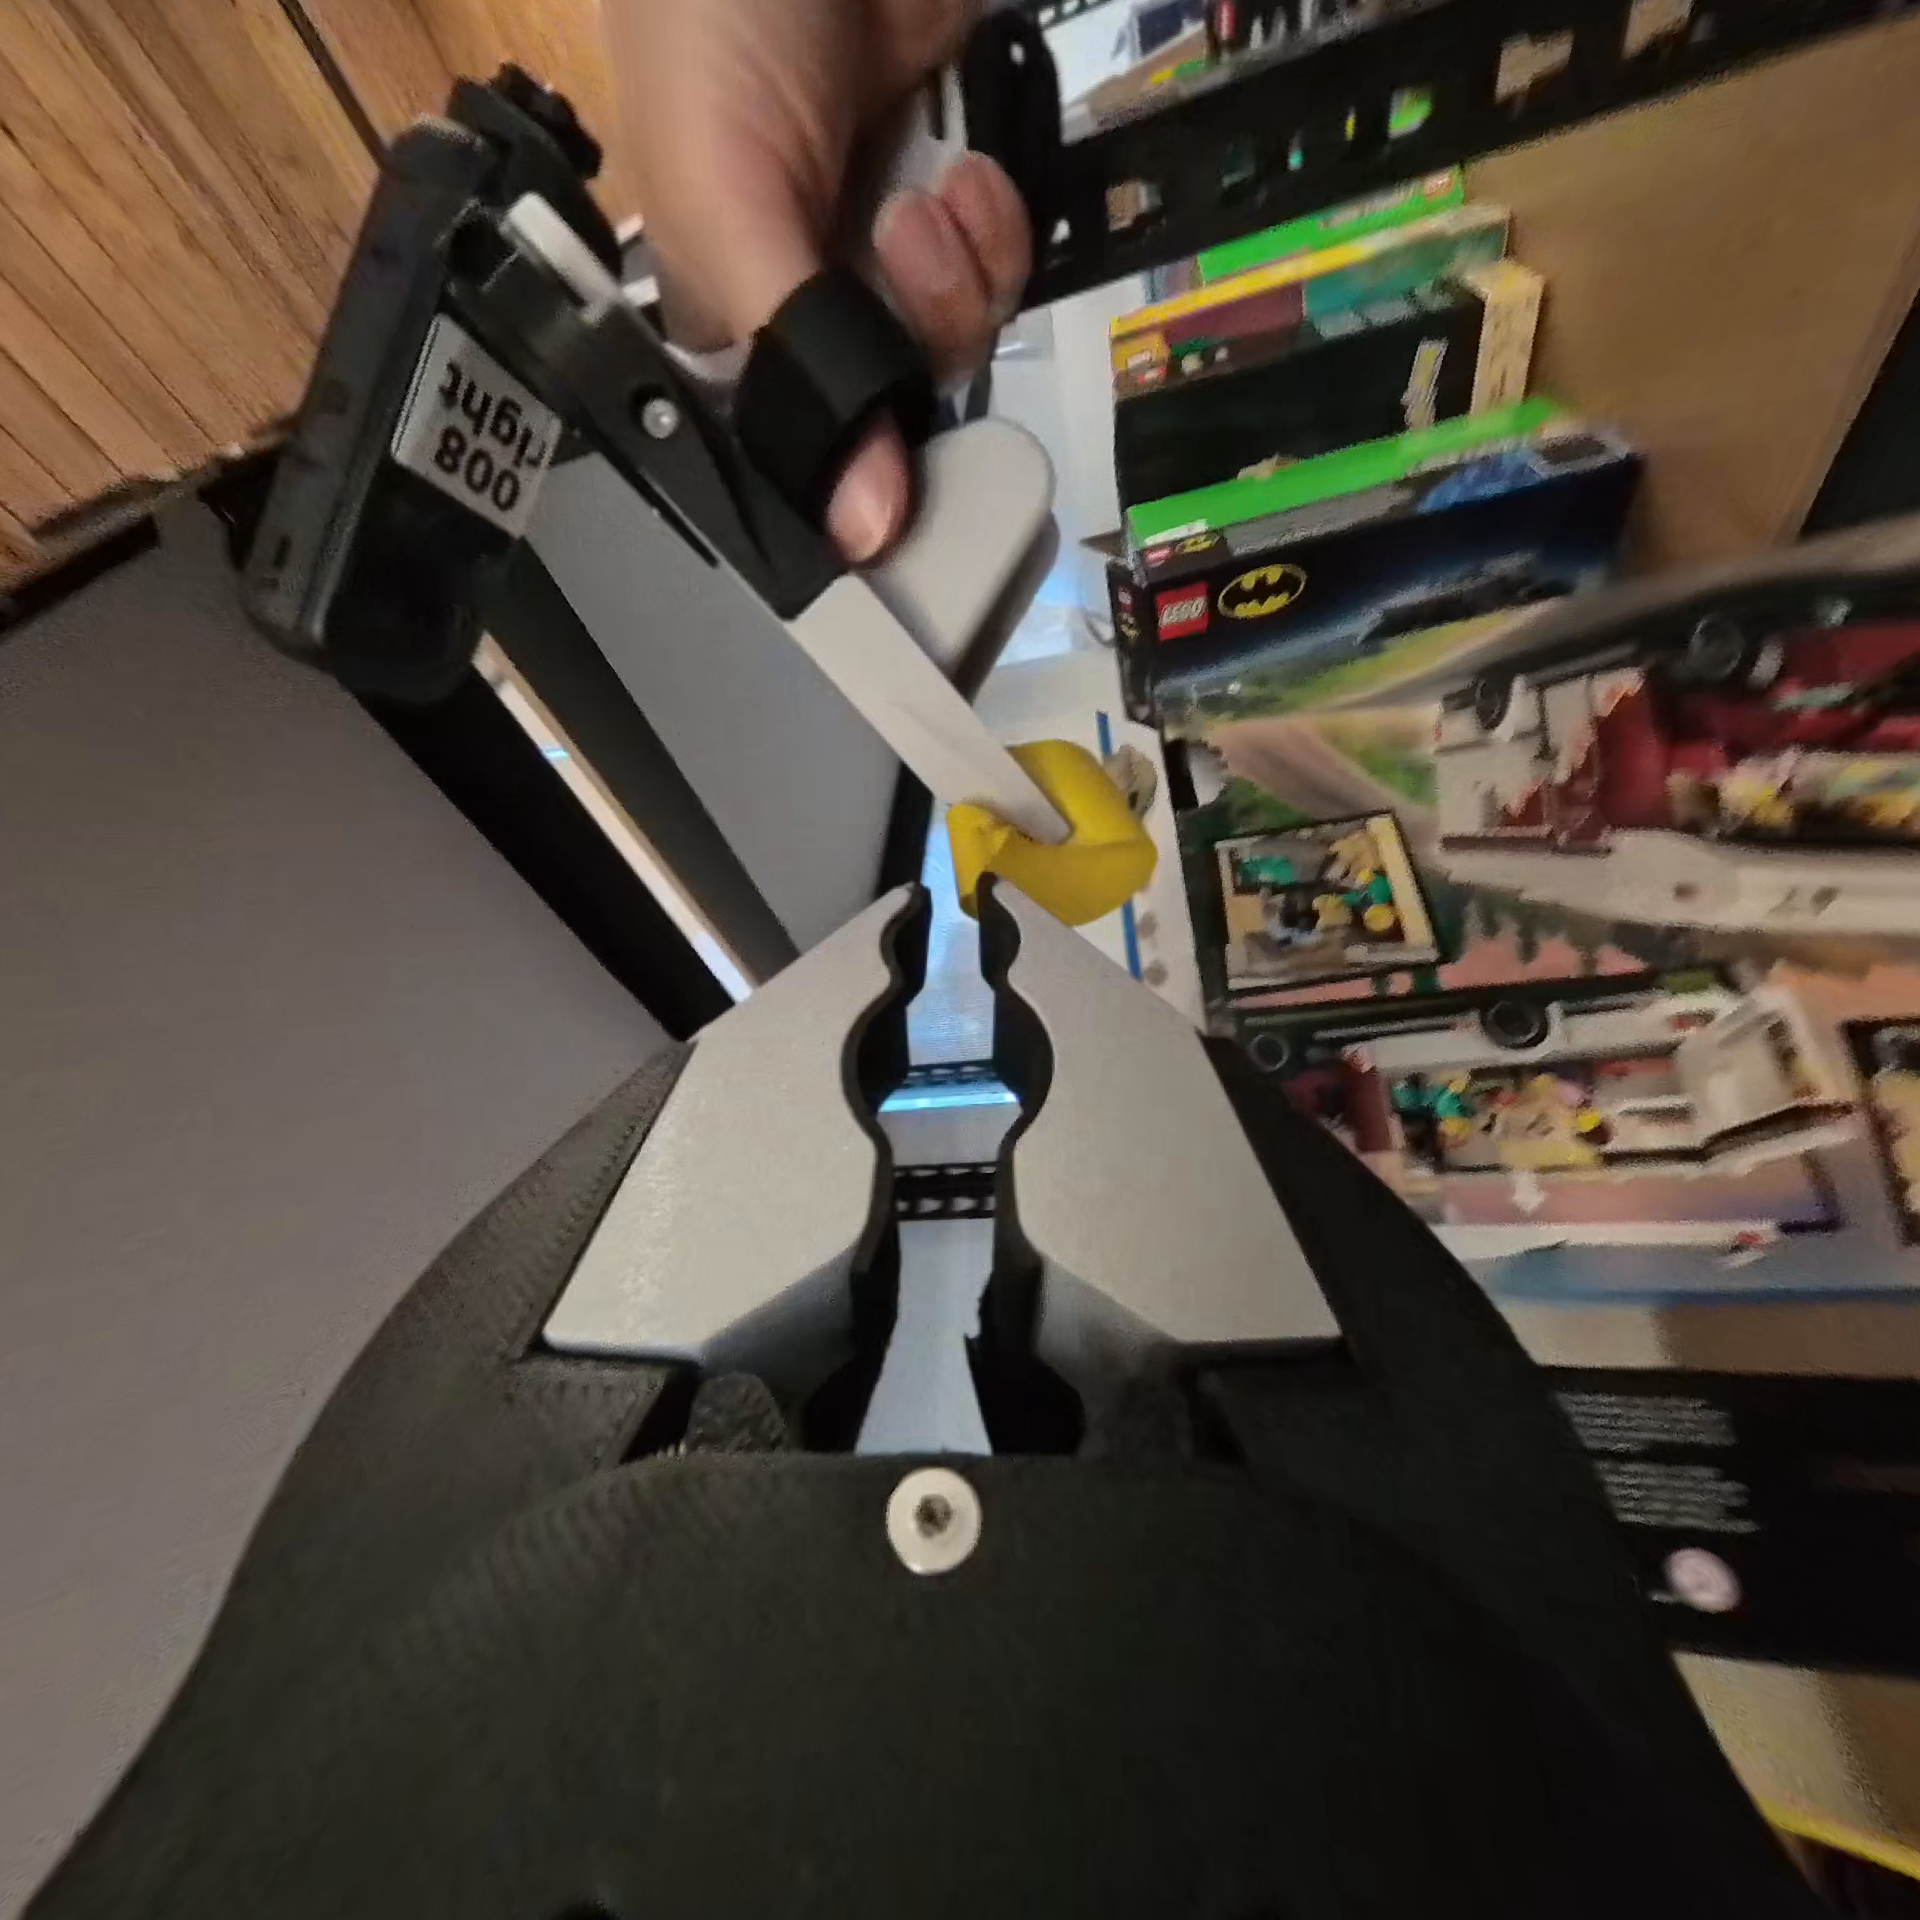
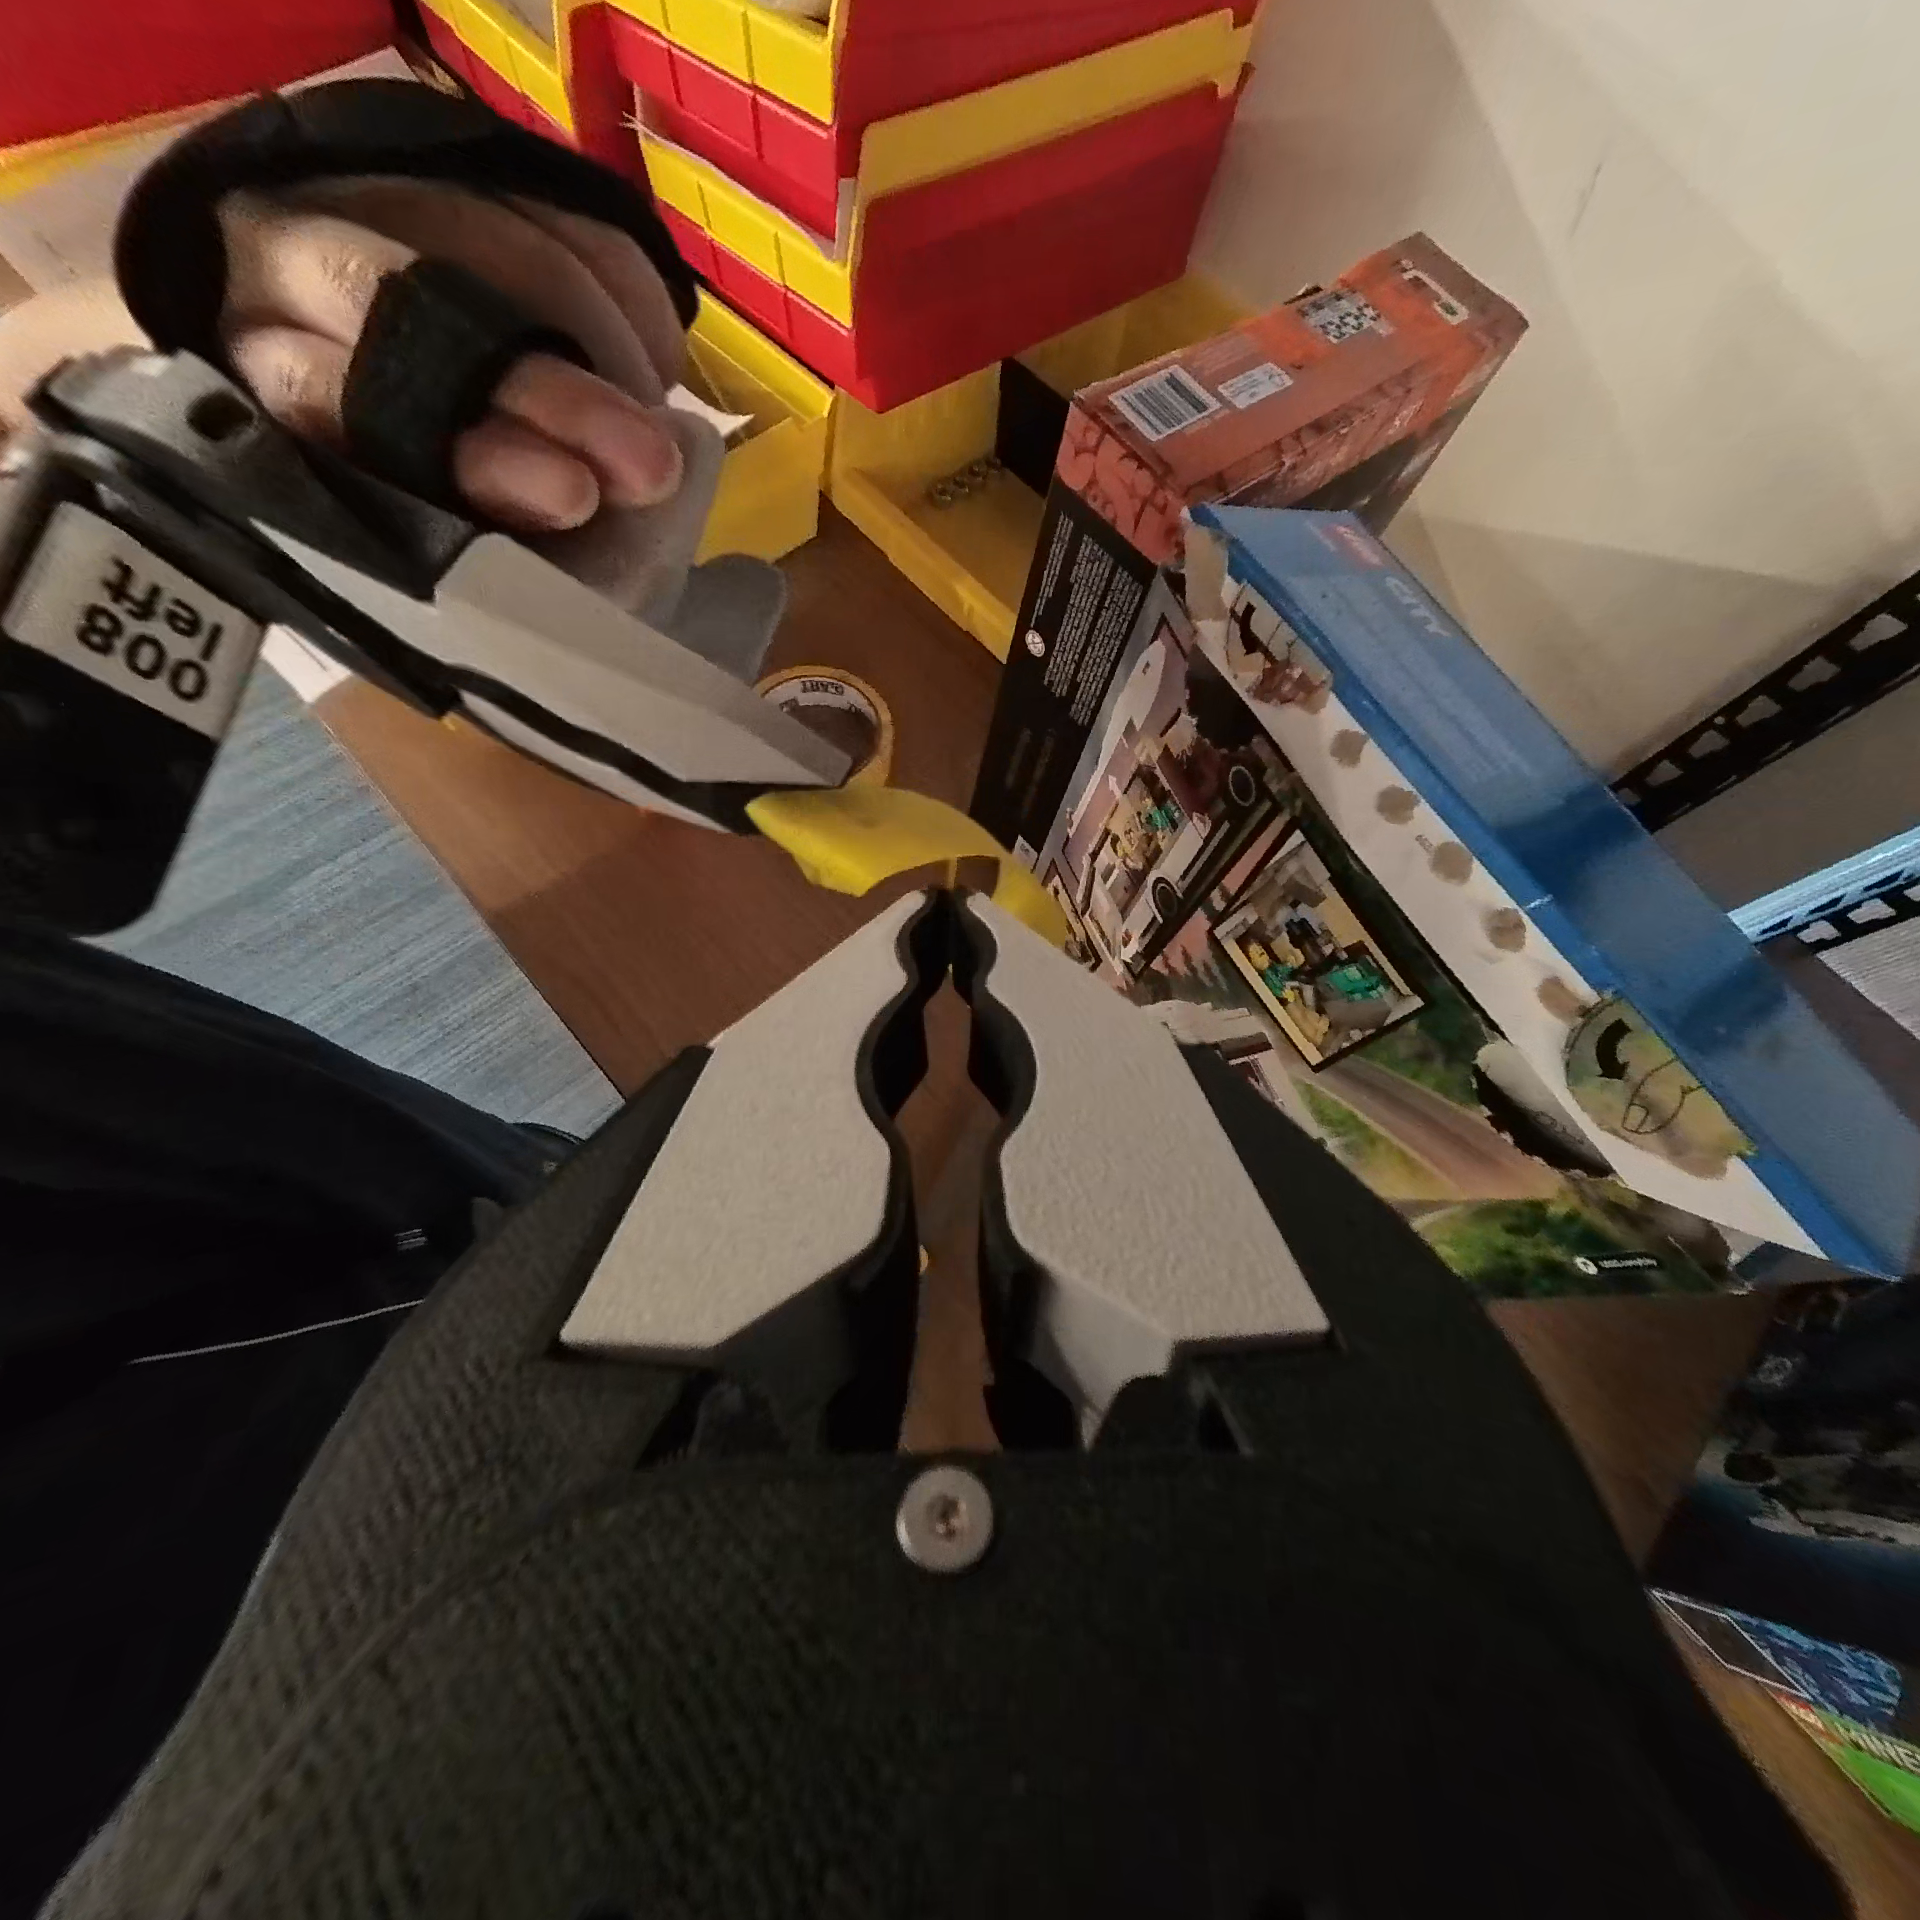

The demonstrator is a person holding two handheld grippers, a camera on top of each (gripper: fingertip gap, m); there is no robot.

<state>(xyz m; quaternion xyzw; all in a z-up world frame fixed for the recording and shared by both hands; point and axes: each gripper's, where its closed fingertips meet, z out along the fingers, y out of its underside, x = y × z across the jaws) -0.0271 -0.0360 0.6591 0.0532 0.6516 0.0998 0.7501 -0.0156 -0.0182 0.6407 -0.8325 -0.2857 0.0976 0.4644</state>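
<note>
Two grippers: the left gripper and the right gripper met tip to tip at mid-frame in both views.
Held thing: a curved yellow piece hung between them, clear of the wooden surface below.
Left tongs: drawn nearly together on a thin lip of the piece, only a sliver of gap showing.
Right tongs: pressed close on the opposite edge, with yellow showing just past the tips.
Surroundings: toy boxes stood stacked at right of frame, red and yellow bins at the top, and a tape roll behind the left tips.
Risk, slip: each hold looked shallow, on an edge only, so a twist or uneven pull could probably have popped the piece free.
Risk, drop: once loose, it might have fallen among the boxes, where it would be hard to reach.
Risk, strain: opposed pulling could have bent or cracked the thin plastic.
Risk, collision: the crossed tips sat close and might have knocked together.
</note>
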